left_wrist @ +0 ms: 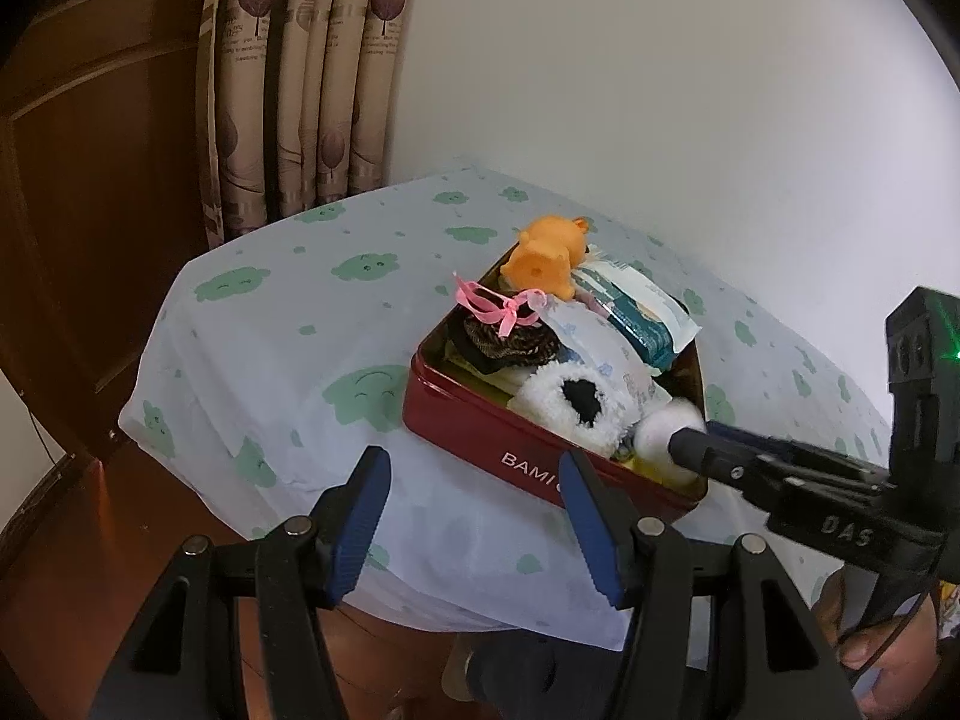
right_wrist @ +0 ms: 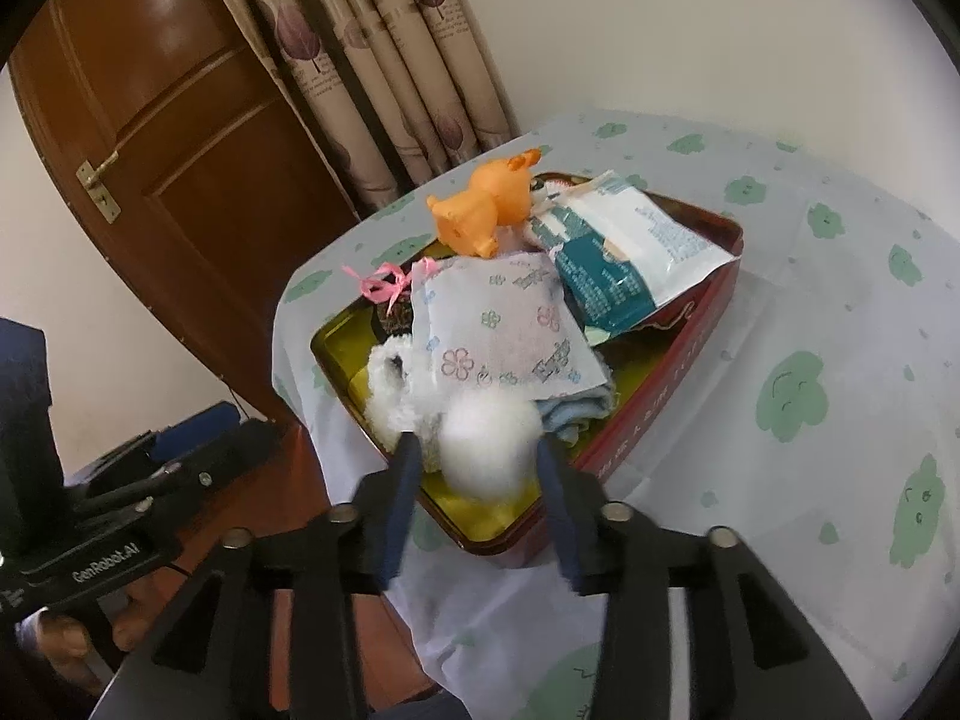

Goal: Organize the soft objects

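Observation:
A red tin box [left_wrist: 480, 429] [right_wrist: 678, 372] on the table holds soft things: an orange plush toy [left_wrist: 543, 261] [right_wrist: 480, 207], a dark knitted piece with a pink ribbon [left_wrist: 504, 330] [right_wrist: 390, 288], a folded flowered cloth [left_wrist: 591, 339] [right_wrist: 498, 330], a wipes packet [left_wrist: 639, 312] [right_wrist: 624, 252] and a white fluffy slipper [left_wrist: 570, 405] [right_wrist: 396, 390]. My right gripper [right_wrist: 477, 468] [left_wrist: 684, 441] is shut on a white pom-pom [right_wrist: 489, 447] [left_wrist: 663, 435] over the box's near corner. My left gripper [left_wrist: 474, 483] is open and empty in front of the box.
The table has a white cloth with green cloud prints [left_wrist: 270, 324] [right_wrist: 840, 330]. A brown door [right_wrist: 162, 120] and patterned curtains [left_wrist: 306, 78] [right_wrist: 384, 48] stand behind it. A white wall [left_wrist: 660, 72] lies to the right.

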A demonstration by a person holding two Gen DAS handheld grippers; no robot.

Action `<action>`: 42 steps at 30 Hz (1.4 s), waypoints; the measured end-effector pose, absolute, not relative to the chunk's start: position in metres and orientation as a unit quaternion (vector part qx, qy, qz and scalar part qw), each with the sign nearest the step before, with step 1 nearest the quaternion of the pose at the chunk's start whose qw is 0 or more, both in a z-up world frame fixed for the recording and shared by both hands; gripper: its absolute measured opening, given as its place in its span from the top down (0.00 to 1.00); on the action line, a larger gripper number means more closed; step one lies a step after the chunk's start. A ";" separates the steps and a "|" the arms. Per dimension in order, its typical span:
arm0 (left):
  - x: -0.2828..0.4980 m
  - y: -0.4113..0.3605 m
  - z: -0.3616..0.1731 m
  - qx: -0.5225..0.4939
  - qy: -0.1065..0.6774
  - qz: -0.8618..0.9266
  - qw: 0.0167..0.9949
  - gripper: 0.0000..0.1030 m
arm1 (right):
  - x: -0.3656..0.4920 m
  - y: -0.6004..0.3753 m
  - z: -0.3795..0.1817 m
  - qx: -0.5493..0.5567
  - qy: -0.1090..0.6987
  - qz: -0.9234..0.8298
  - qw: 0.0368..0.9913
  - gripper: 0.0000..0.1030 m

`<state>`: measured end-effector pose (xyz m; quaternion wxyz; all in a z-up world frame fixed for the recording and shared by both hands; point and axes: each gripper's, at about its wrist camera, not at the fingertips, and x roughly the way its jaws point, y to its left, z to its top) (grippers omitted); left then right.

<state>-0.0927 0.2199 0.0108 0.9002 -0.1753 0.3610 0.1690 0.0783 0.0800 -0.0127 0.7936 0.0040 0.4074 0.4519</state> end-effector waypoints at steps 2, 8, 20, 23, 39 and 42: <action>-0.091 0.219 0.009 -0.173 0.368 0.167 0.898 0.42 | 0.078 0.079 -0.012 0.003 0.407 0.451 0.794 0.52; -0.090 0.212 0.012 -0.147 0.363 0.174 0.904 0.42 | 0.062 0.063 0.007 0.010 0.369 0.429 0.825 0.49; -0.098 0.197 0.033 -0.073 0.306 0.200 0.928 0.41 | -0.004 0.035 0.035 -0.009 0.232 0.293 0.927 0.01; -0.100 0.193 0.038 -0.060 0.294 0.198 0.933 0.40 | -0.010 0.030 0.039 -0.003 0.221 0.262 0.939 0.01; -0.114 0.180 0.057 -0.035 0.249 0.179 0.951 0.28 | -0.044 0.013 0.066 -0.012 0.166 0.197 0.966 0.01; -0.116 0.181 0.058 -0.032 0.249 0.175 0.952 0.28 | -0.053 0.011 0.073 -0.019 0.147 0.195 0.970 0.01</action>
